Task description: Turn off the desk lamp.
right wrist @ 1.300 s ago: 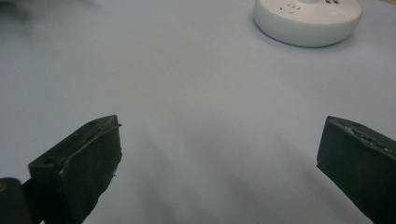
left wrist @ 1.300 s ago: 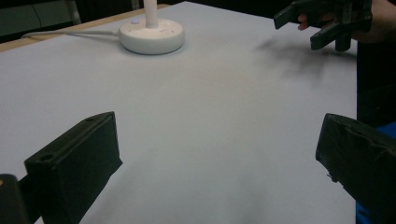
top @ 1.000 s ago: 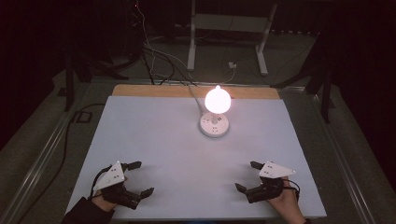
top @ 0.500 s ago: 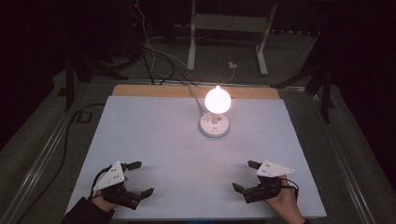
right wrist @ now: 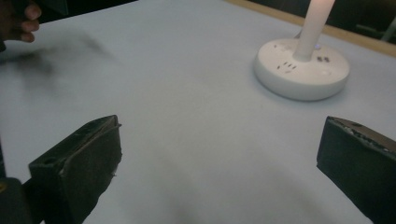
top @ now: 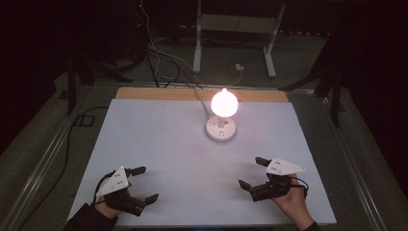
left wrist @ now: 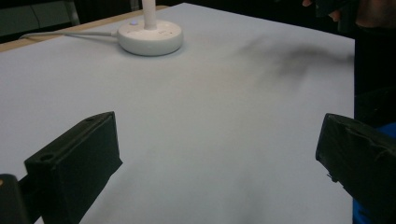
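Note:
A lit lamp with a glowing round bulb [top: 224,102] stands on a white round base [top: 221,129] at the far middle of the white table [top: 159,144]. Its base [left wrist: 149,37] appears far off in the left gripper view, and again as the base [right wrist: 301,69] in the right gripper view. My left gripper [top: 143,183] rests open near the front left edge, nothing between its jaws. My right gripper [top: 253,172] rests open near the front right, also holding nothing. Both point toward the table's middle.
A white cable [left wrist: 65,34] runs from the lamp base to the far wooden edge [top: 159,94]. Beyond the table are a white metal stand [top: 235,24] and loose cables on a dark floor. A hand [right wrist: 21,18] is at the far left in the right gripper view.
The right gripper has shifted slightly to the left. The left gripper and the lamp have stayed put.

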A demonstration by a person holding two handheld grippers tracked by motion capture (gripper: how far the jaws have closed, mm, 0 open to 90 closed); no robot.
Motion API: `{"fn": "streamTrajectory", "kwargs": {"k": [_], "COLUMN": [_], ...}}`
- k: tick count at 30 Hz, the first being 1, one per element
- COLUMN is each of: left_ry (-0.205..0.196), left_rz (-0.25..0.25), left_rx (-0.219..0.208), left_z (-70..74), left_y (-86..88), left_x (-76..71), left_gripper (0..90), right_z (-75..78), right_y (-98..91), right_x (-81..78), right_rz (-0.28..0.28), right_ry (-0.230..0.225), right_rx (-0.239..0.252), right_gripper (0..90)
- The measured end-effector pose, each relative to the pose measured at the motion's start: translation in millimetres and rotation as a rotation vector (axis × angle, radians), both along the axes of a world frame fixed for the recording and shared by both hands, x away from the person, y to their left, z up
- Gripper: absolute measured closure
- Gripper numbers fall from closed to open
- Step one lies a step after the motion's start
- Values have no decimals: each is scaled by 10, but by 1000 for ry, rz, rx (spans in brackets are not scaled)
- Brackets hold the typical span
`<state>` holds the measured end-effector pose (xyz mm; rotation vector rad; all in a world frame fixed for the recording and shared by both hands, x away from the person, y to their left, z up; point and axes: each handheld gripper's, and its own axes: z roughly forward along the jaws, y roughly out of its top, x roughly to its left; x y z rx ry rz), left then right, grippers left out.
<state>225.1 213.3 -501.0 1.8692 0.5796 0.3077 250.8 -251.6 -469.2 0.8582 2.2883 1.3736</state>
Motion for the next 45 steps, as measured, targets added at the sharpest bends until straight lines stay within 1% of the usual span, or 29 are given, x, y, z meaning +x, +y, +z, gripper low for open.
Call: {"fn": "streamTrajectory", "kwargs": {"k": [3,7,9,15,16,18,24,25,27,29,31,32,36,38,41,45], "left_ry": [-1,1,1,0,0,0,-1,-1,0,-1,-2,-2,-1,-2,-2,-3], "left_rz": [1,0,0,-1,-2,-2,-3,-2,-4,-4,-4,-4,-3,-4,-4,-6], "left_rx": [4,2,4,1,4,1,1,4,7,2,6,8,1,9,3,7], "left_z": [-2,-1,-2,-2,-1,0,2,-1,-2,0,-1,-2,-1,-2,1,0], "left_y": [2,2,1,0,1,1,0,-3,-2,-3,-3,-3,-3,-1,-3,-3], "left_x": [-2,-1,-2,-6,-5,-4,-7,-9,-8,-7,-9,-10,-7,-9,-10,-10], "left_gripper": [4,4,4,4,4,4,4,4,4,4,4,4,4,4,4,4], "right_z": [48,110,129,153,161,174,210,221,224,234,237,240,253,259,264,253], "right_y": [0,18,25,42,54,66,100,110,115,131,133,140,152,159,164,173], "right_x": [41,93,128,202,232,260,338,374,394,444,459,493,551,579,609,677], "right_rz": [-7,-15,-23,-28,-31,-34,-42,-48,-50,-58,-61,-64,-71,-75,-77,-92], "right_ry": [-13,-31,-30,-28,-39,-36,-58,-61,-64,-68,-69,-68,-73,-71,-72,-59], "right_rx": [8,5,3,1,-7,-7,-11,-16,-17,-17,-18,-22,-27,-28,-27,-18], "right_gripper": [0,0,0,0,0,0,0,0,0,0,0,0,0,0,0,0]}}
